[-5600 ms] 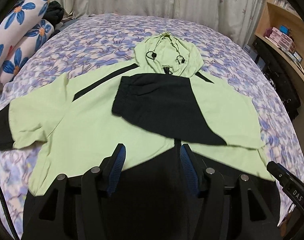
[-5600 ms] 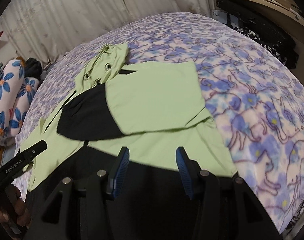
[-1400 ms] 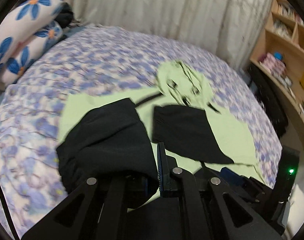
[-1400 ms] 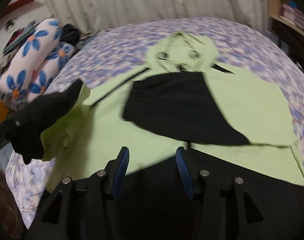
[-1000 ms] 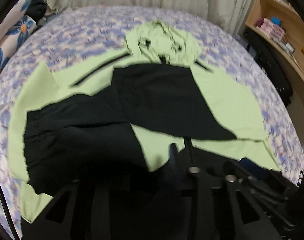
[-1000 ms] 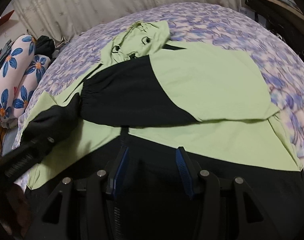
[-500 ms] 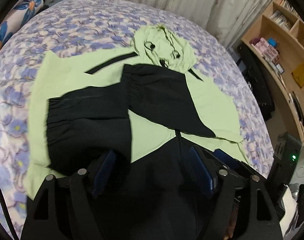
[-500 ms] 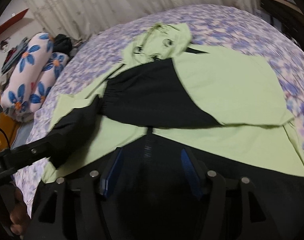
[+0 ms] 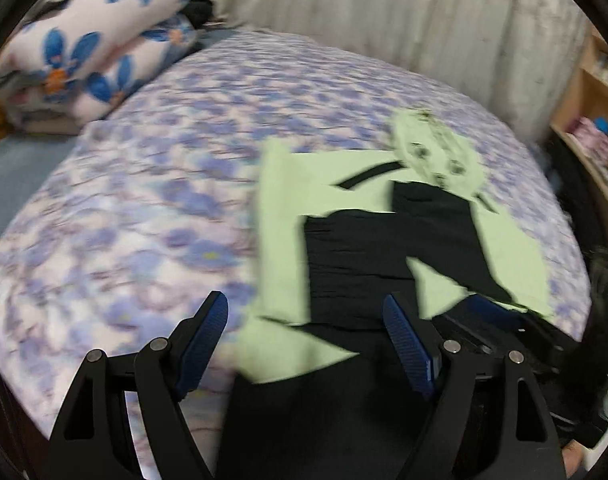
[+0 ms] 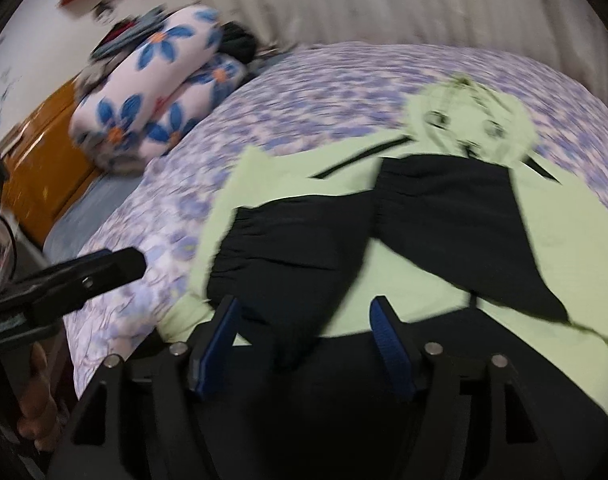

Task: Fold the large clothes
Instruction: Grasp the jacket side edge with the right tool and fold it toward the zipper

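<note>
The hoodie [image 10: 404, 276] lies on the bed [image 10: 312, 80], hood toward the far edge, hem nearest both spread, empty hand-held grippers (left [image 9: 304, 344], right [image 10: 304, 352]), the left one out past its side edge.

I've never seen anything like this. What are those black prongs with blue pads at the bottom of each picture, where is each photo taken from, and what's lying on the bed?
There is no robot here. A person holds a two-fingered claw in each hand, and a wide-angle camera on each claw looks forward along its fingers. One picture comes from the left claw, the other from the right claw. The blue strips are the gripping pads.

On the flowered bedspread lies a light green and black hooded jacket, hood towards the curtain. Both black-ended sleeves are folded in across its front. A rolled flowered quilt sits at the head of the bed.

Both claws are open and hold nothing; their jaws have just been opening. The left claw also shows at the left edge of the right claw's picture, with the person's hand below it.
</note>
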`<control>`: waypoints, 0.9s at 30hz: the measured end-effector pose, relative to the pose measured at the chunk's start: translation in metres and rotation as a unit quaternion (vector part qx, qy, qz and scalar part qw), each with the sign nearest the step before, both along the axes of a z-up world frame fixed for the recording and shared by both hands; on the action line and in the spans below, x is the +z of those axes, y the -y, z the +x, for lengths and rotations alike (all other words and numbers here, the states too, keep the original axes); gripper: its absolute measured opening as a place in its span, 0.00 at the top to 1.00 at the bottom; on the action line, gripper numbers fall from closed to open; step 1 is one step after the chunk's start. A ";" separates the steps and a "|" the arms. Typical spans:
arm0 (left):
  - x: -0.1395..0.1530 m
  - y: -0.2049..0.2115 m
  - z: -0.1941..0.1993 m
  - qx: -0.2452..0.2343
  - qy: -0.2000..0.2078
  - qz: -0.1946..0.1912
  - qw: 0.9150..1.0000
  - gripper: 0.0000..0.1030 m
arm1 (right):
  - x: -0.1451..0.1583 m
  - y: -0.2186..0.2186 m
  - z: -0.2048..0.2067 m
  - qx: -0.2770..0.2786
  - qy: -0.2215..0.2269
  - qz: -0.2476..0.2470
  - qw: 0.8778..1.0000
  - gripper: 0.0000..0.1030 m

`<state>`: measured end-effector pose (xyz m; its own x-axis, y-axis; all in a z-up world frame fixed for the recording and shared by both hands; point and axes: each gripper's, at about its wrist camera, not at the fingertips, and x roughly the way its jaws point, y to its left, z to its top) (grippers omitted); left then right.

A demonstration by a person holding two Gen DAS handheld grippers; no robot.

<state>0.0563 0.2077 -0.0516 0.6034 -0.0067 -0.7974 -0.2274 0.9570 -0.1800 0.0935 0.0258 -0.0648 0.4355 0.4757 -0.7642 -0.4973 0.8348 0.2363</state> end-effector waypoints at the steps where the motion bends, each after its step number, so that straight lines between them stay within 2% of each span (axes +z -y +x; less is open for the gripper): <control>1: -0.003 -0.008 -0.002 0.009 -0.004 0.005 1.000 0.24 | -0.003 -0.013 -0.001 0.016 0.005 -0.014 1.000 0.34; 6: -0.022 -0.037 -0.005 0.035 -0.027 -0.006 0.999 0.24 | -0.024 -0.053 0.002 0.057 0.023 -0.093 0.994 0.34; 9: -0.033 -0.046 -0.006 0.040 -0.037 -0.019 0.998 0.24 | -0.044 -0.077 0.003 0.078 0.051 -0.180 0.979 0.34; 12: -0.041 -0.050 -0.005 0.041 -0.045 -0.022 0.998 0.24 | -0.056 -0.085 0.004 0.091 0.074 -0.220 0.969 0.34; 13: -0.042 -0.049 -0.005 0.041 -0.045 -0.022 0.998 0.24 | -0.057 -0.085 0.006 0.091 0.078 -0.224 0.967 0.37; 14: -0.044 -0.049 -0.004 0.041 -0.046 -0.023 0.998 0.24 | -0.056 -0.084 0.009 0.095 0.074 -0.219 0.968 0.61; 16: -0.044 -0.047 -0.003 0.040 -0.044 -0.024 0.998 0.24 | -0.049 -0.079 0.020 0.087 0.062 -0.209 0.972 0.94; 18: -0.043 -0.045 -0.001 0.037 -0.042 -0.024 0.998 0.24 | -0.033 -0.069 0.031 0.070 0.059 -0.170 0.981 0.95; 21: -0.038 -0.041 0.001 0.031 -0.032 -0.020 0.999 0.24 | 0.009 -0.033 0.048 0.007 0.087 -0.098 0.991 0.95; 22: -0.036 -0.038 0.002 0.029 -0.029 -0.018 0.999 0.24 | 0.028 -0.008 0.053 -0.030 0.097 -0.057 0.993 0.95; 24: -0.034 -0.035 0.005 0.025 -0.024 -0.017 0.999 0.24 | 0.047 0.034 0.059 -0.093 0.104 0.000 0.990 0.95; 27: -0.034 -0.029 0.009 0.017 -0.023 -0.017 0.999 0.24 | 0.045 0.091 0.065 -0.185 0.089 0.047 0.978 0.94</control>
<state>0.0655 0.2365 -0.0857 0.5671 -0.0137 -0.8235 -0.2687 0.9421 -0.2008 0.1586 -0.0649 -0.0194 0.7123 0.3260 -0.6215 -0.2064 0.9437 0.2584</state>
